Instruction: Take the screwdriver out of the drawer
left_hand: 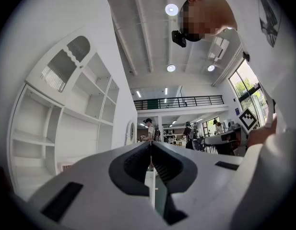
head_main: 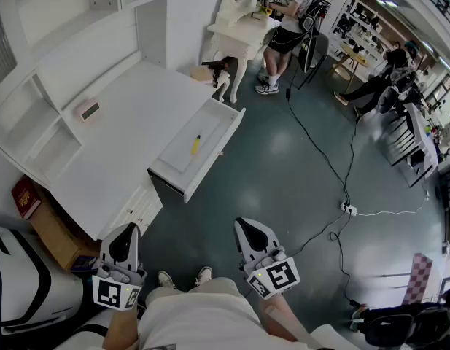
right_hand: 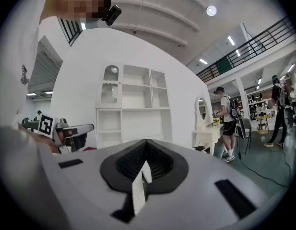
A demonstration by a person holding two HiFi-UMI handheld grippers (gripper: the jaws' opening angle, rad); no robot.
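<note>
Holding both tools low and close to the body, the person stands back from the white desk (head_main: 115, 152), well short of the open drawer (head_main: 230, 130). The left gripper (head_main: 127, 230) sits at the lower left of the head view, just off the desk's near corner, its marker cube (head_main: 115, 292) tucked in by the person's waist and its nose aimed forward and tipped a touch upward; seen from its own camera, the left gripper (left_hand: 150, 145) has its dark ribbed pads (left_hand: 136, 164) pressed flat together with nothing between them, shelving and ceiling filling the background. The right gripper (head_main: 246, 229) hovers over bare floor, beside the left one and well apart from it, nose forward and level; its own view shows the right gripper (right_hand: 146, 142) closed as well, pads (right_hand: 159, 163) meeting along a thin line, empty, facing a white shelf unit (right_hand: 133, 107) and a dressing table (right_hand: 207, 131). The yellow-handled screwdriver (head_main: 196, 144) lies in the pulled-out drawer, roughly in the middle of its floor, lengthwise along it, well ahead of both tools and touched by neither. A small device (head_main: 88, 110) rests on the desktop, a cardboard box (head_main: 57, 235) stands beside the desk at the left, and a cable (head_main: 319, 152) snakes across the floor toward a standing person (head_main: 286, 31) farther off.
</note>
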